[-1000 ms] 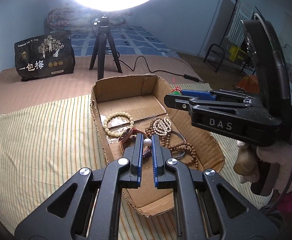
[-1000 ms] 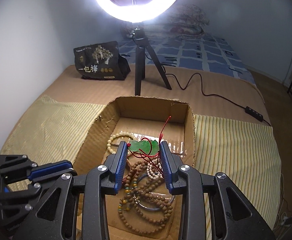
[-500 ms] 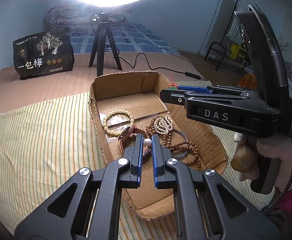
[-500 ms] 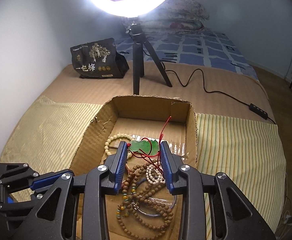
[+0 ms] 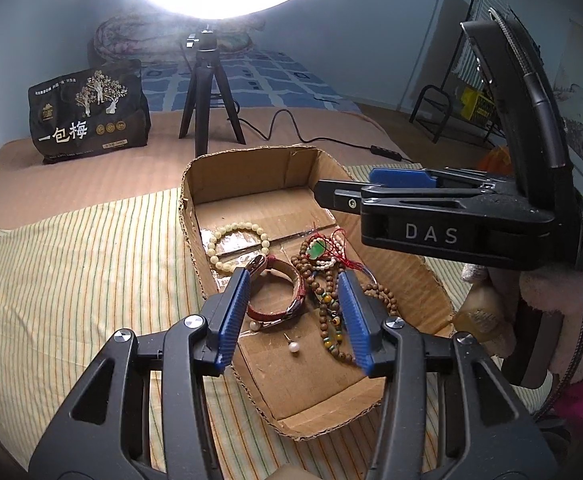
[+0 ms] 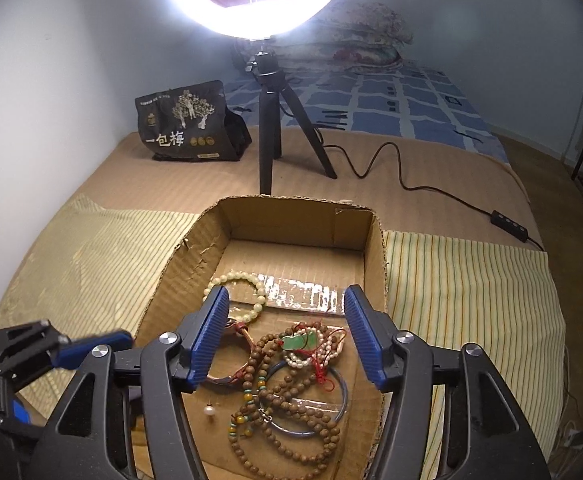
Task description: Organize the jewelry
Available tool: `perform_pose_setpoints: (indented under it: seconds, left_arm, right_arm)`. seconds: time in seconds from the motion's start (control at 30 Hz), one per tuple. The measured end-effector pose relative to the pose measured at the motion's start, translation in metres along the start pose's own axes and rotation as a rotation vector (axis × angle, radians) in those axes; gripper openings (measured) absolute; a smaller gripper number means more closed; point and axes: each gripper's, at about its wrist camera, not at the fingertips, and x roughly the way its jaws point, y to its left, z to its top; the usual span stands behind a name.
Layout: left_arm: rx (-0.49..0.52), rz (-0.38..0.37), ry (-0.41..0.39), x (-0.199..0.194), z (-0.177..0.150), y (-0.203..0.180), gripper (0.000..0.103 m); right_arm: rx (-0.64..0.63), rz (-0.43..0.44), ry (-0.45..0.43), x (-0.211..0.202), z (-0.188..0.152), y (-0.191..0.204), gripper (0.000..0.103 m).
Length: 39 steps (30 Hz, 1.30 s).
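A shallow cardboard box (image 5: pixel 247 170) (image 6: pixel 299 220) on a striped cloth holds jewelry. A pearl earring (image 5: pixel 292 347) (image 6: pixel 210 412) lies on the box floor. A green jade pendant on red cord (image 5: pixel 316 249) (image 6: pixel 300 342) lies on a pile of brown wooden beads (image 6: pixel 291 396). A cream bead bracelet (image 5: pixel 237 246) (image 6: pixel 237 280), a red leather bracelet (image 5: pixel 275 300) and a blue bangle (image 6: pixel 343 396) are also inside. My left gripper (image 5: pixel 293 312) is open and empty above the box. My right gripper (image 6: pixel 285 336) is open and empty above the pile; it also shows in the left wrist view (image 5: pixel 447 216).
A ring light on a black tripod (image 5: pixel 207 92) (image 6: pixel 269 120) stands behind the box, its cable (image 6: pixel 411 184) trailing right. A black snack bag (image 5: pixel 87 116) (image 6: pixel 189 128) sits at the back left. A folded quilt (image 6: pixel 363 40) lies far back.
Both grippers opened. The left let go of the pearl earring, which now lies on the box floor. The right let go of the jade pendant, which now rests on the beads.
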Motion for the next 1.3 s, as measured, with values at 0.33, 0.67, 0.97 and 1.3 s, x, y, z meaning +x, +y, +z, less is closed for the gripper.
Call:
perform_pose_setpoints:
  seconds: [0.33,0.67,0.97,1.3]
  left_arm:
    - [-0.002,0.026,-0.009,-0.007,-0.001,-0.001,0.062]
    - [-0.002,0.043,-0.035,-0.029,-0.001,-0.004,0.063]
    - [0.01,0.058,-0.071,-0.056,-0.002,-0.01,0.064]
    - [0.02,0.072,-0.123,-0.094,-0.008,-0.017,0.073]
  right_arm:
    - [0.025,-0.051,0.003,-0.004,0.0,-0.001,0.078]
    - [0.043,-0.098,-0.001,-0.023,0.0,0.007,0.079]
    - [0.04,-0.14,-0.036,-0.054,-0.002,0.018,0.079]
    - [0.031,-0.198,-0.087,-0.091,-0.011,0.031,0.079]
